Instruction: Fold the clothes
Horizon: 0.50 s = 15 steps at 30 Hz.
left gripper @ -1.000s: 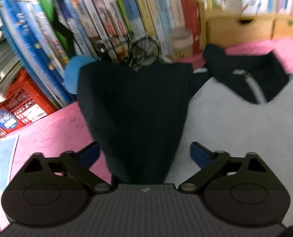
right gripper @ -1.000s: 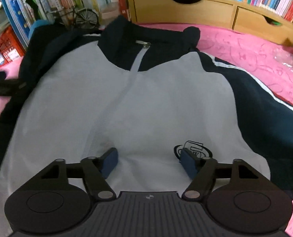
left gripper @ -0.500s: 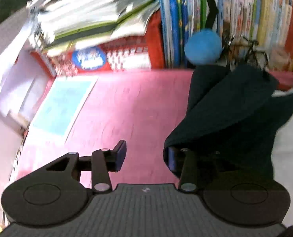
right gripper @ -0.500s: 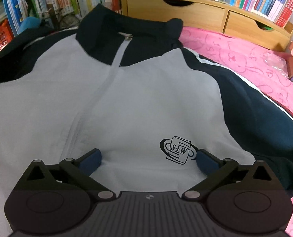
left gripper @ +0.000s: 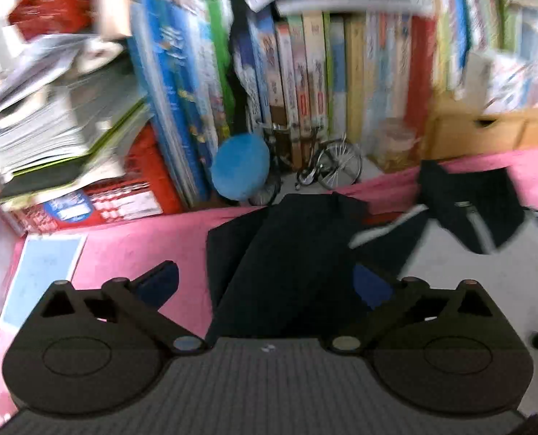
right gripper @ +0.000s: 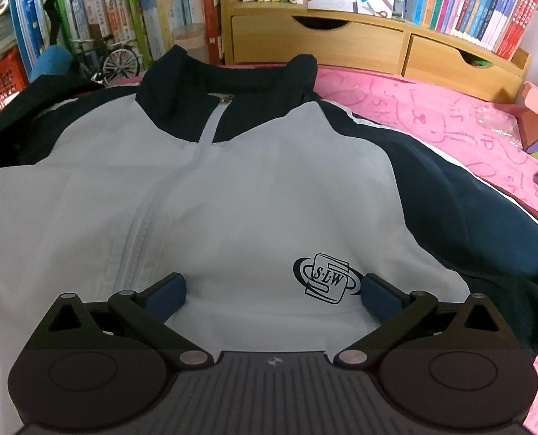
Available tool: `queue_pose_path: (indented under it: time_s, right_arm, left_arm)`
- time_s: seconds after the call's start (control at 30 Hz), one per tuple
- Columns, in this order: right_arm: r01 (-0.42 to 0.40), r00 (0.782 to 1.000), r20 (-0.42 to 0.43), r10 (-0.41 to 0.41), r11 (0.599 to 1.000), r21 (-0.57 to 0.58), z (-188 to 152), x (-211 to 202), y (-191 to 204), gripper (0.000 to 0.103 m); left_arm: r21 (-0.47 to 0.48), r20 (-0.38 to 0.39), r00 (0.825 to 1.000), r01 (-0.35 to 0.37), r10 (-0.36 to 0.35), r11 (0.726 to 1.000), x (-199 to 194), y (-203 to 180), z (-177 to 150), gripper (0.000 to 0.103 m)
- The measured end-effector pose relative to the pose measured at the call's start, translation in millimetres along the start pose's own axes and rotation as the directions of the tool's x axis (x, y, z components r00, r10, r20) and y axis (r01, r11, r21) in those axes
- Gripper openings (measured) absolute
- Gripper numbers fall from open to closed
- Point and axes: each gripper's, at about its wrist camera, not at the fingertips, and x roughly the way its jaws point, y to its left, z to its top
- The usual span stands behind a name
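Since a second ago your left hand-held gripper [left gripper: 265,286] has swung out and back, jaws opening around the navy sleeve [left gripper: 287,264] of the white-and-navy zip jacket [right gripper: 232,188] on the pink bed [right gripper: 450,116], nothing pinched; right hand-held gripper [right gripper: 272,291] wide, empty over its chest; loose sleeve may unfold.

A pink sheet [right gripper: 432,108], printed with faint line drawings, covers the surface. A white-and-navy jacket [right gripper: 250,199] lies spread flat on it, zipped, collar toward the books, one navy sleeve [left gripper: 287,261] folded on the sheet at the left. A blue-and-white paper [left gripper: 40,275] rests at the sheet's left edge. Along the back stand a red crate [left gripper: 124,195], a row of books [left gripper: 305,83], a blue ball [left gripper: 240,172], a model bicycle [left gripper: 326,166] and a wooden drawer unit [right gripper: 359,43]. A pink box [right gripper: 537,116] sits far right.
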Motion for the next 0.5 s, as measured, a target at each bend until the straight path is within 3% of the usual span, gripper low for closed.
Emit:
queue_pose_path:
  time_s: [0.07,0.13,0.23,0.33,0.5]
  right_arm:
    - [0.001,1.0,0.003,-0.001,1.0,0.0,0,0,1,0.103]
    - [0.001,1.0,0.004,-0.001,1.0,-0.002,0,0,1,0.103]
    - [0.0,1.0,0.004,0.0,1.0,-0.005,0,0,0,0.103]
    - [-0.005,1.0,0.008,0.005,1.0,-0.012,-1,-1,0,0.103]
    - [-0.012,1.0,0.026,0.012,1.0,-0.023,-4,-2,0,0.103]
  left_arm:
    - [0.009,-0.067,0.998,0.004,-0.003,1.0,37,-12,8,0.086]
    - [0.001,-0.126,0.991,0.04,-0.04,0.999,62,-17,10,0.037]
    - [-0.046,-0.141,0.988,0.056,-0.062,0.997,68,-16,15,0.012]
    - [-0.139,-0.045,0.998,0.036,-0.042,0.99,39,8,29,0.005]
    - [-0.235,0.092,0.989,-0.09,0.114,0.968,-29,82,37,0.005]
